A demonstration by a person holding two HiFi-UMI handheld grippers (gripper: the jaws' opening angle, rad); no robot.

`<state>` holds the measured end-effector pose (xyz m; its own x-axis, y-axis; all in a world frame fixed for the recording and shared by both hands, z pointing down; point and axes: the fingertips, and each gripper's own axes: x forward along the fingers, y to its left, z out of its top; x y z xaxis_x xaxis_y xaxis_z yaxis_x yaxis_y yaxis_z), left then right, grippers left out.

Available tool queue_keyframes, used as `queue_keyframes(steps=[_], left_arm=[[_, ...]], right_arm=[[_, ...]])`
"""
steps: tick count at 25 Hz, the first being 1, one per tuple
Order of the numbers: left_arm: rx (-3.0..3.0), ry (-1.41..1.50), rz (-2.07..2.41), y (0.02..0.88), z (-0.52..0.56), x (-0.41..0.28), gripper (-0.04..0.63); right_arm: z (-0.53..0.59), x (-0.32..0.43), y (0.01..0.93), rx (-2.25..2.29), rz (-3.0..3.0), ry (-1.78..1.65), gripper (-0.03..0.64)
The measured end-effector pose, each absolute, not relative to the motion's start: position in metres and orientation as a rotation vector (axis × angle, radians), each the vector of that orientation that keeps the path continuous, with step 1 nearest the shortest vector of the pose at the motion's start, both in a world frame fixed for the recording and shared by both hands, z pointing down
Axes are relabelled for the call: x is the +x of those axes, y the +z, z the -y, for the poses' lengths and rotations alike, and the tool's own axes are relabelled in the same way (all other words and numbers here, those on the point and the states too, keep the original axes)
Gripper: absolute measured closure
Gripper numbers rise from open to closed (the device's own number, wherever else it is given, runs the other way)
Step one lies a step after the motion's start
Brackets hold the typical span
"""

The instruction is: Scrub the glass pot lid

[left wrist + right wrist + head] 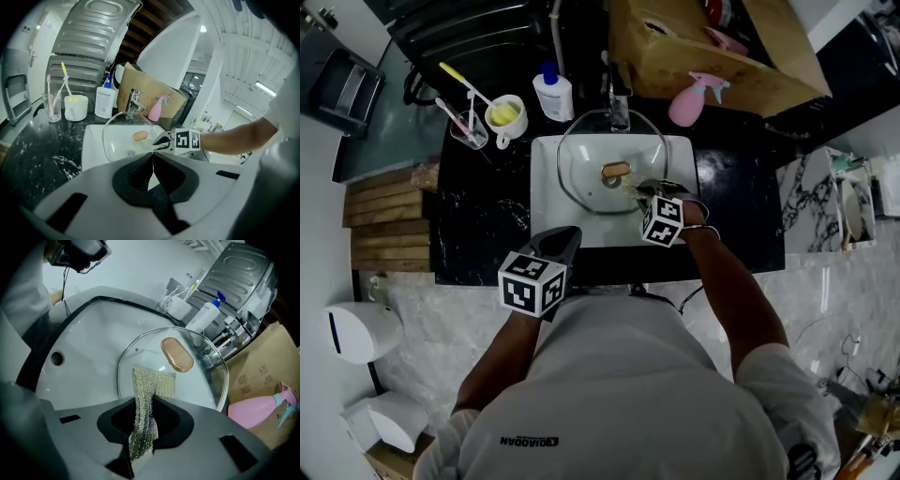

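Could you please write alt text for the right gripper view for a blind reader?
The right gripper grips a glittery mesh scrubbing cloth, its free end spread on a glass pot lid with a copper-coloured knob, lying in a white sink. A pink spray bottle stands at right.

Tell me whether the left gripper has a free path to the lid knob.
Likely yes: the left gripper, shut, hangs at the sink's near edge with nothing between it and the knob; the cloth in the right gripper lies beside it.
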<state>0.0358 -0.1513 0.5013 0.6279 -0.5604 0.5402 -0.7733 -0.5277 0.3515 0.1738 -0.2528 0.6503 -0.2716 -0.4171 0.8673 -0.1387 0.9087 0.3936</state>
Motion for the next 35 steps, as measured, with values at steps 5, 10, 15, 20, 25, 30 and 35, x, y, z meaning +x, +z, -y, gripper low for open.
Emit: queue_keyframes(steps=[5,10,15,20,25,30,35], left_arm=[[2.282,0.503,1.038,0.501,0.151,0.032,0.580],[2.277,0.505,1.046,0.501,0.151,0.031,0.580],[2.270,0.501,1.063,0.500,0.152,0.030,0.580],[2.256,0.494,1.086,0.500,0.151,0.030,0.580],[2.237,0.483,1.115,0.500,0.151,0.029,0.580],[2.220,0.472,1.145,0.499,0.150,0.024,0.580],[2.208,0.456,1.160,0.500,0.150,0.018,0.580]], right_arm=[[0.246,0.168,0.654,0.391,1.866,-0.255,0.522],[0.233,0.158,0.661,0.317,1.892,-0.240,0.522],[0.226,0.148,0.665,0.273,1.910,-0.230,0.522],[0.218,0.142,0.668,0.184,1.930,-0.204,0.522],[0.207,0.134,0.672,0.077,1.928,-0.170,0.523],[0.197,0.127,0.675,-0.006,1.924,-0.114,0.523],[0.192,0.123,0.676,-0.057,1.902,-0.098,0.523]])
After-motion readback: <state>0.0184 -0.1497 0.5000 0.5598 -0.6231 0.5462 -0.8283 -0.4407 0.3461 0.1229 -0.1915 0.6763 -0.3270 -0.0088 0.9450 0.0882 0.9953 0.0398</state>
